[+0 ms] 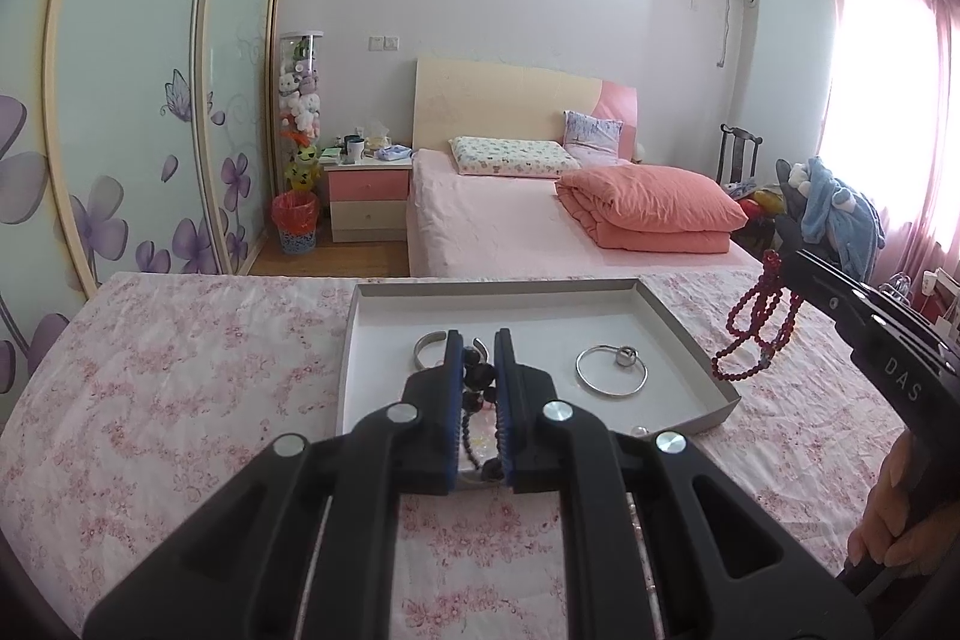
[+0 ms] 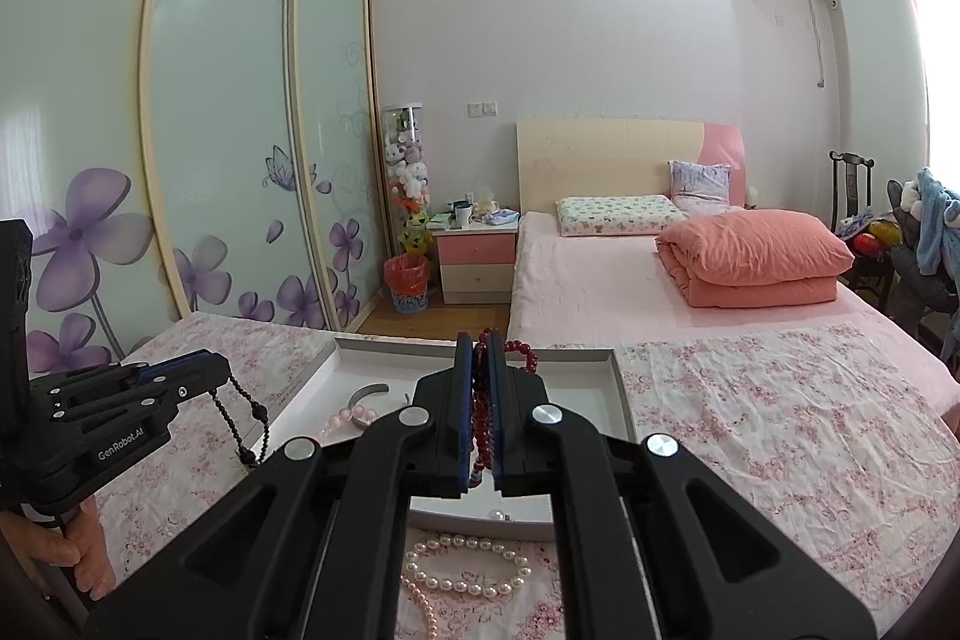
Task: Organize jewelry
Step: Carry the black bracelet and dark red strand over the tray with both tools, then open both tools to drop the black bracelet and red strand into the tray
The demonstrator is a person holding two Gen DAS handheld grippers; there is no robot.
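Note:
My left gripper (image 1: pixel 478 340) is shut on a string of dark beads (image 1: pixel 480 382) and holds it above a shallow white tray (image 1: pixel 660 307). In the right wrist view the same gripper (image 2: pixel 216 370) is at the left, the dark beads (image 2: pixel 240 424) dangling from it. My right gripper (image 2: pixel 479 340) is shut on a red bead necklace (image 2: pixel 480 424) over the tray (image 2: pixel 618 388); from the left wrist view its red beads (image 1: pixel 759 322) hang off the tray's right side. In the tray lie a silver cuff (image 1: pixel 429 343), a silver bangle with a bell (image 1: pixel 612 370) and a pink bead bracelet (image 2: pixel 342 418).
A white pearl necklace (image 2: pixel 468 568) lies on the pink floral cloth (image 2: pixel 780 430) in front of the tray. Behind are a bed with a folded coral quilt (image 2: pixel 756 256), a nightstand (image 2: pixel 477 256) and sliding wardrobe doors (image 2: pixel 228 130). A hand (image 1: pixel 894 514) grips the right handle.

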